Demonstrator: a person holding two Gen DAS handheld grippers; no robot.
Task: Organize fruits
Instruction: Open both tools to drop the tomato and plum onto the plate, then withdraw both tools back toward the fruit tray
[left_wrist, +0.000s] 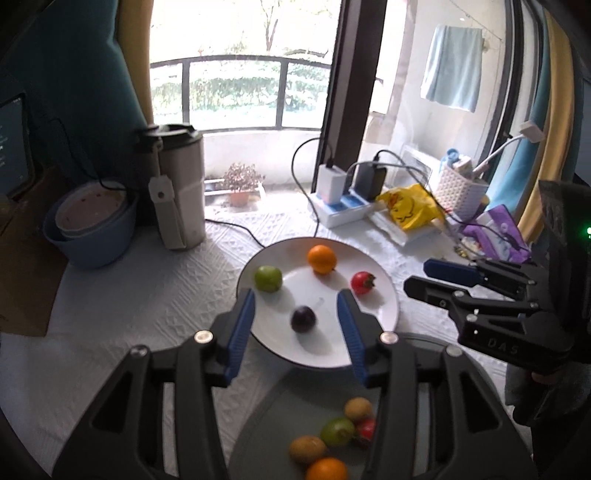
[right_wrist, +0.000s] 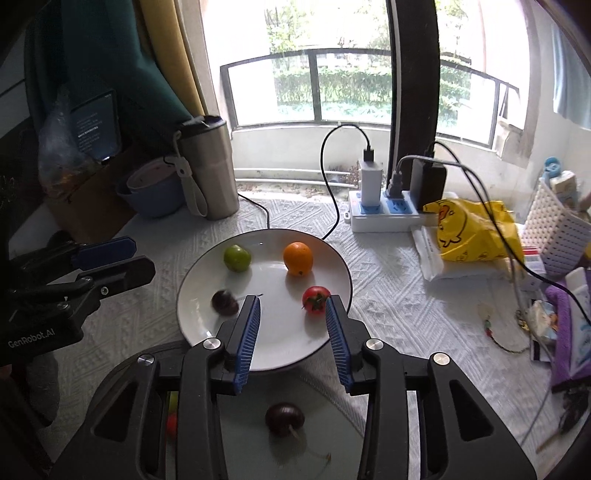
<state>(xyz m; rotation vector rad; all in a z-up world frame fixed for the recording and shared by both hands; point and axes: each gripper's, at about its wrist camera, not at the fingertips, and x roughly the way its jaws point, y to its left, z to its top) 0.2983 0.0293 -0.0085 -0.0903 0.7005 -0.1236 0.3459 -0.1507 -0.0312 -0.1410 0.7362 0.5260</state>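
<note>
Nearest in the left wrist view, a grey plate (left_wrist: 258, 424) holds kiwis, a green fruit, a red tomato and an orange; the right wrist view instead shows a dark cherry (right_wrist: 285, 419) there. Beyond it, both grippers hover above the white plate (left_wrist: 384, 314), empty. The left gripper (left_wrist: 295, 304) stands partly apart over a dark plum (left_wrist: 303, 319); the right gripper (right_wrist: 291, 308) stands narrower beside the tomato (right_wrist: 316, 300).
</note>
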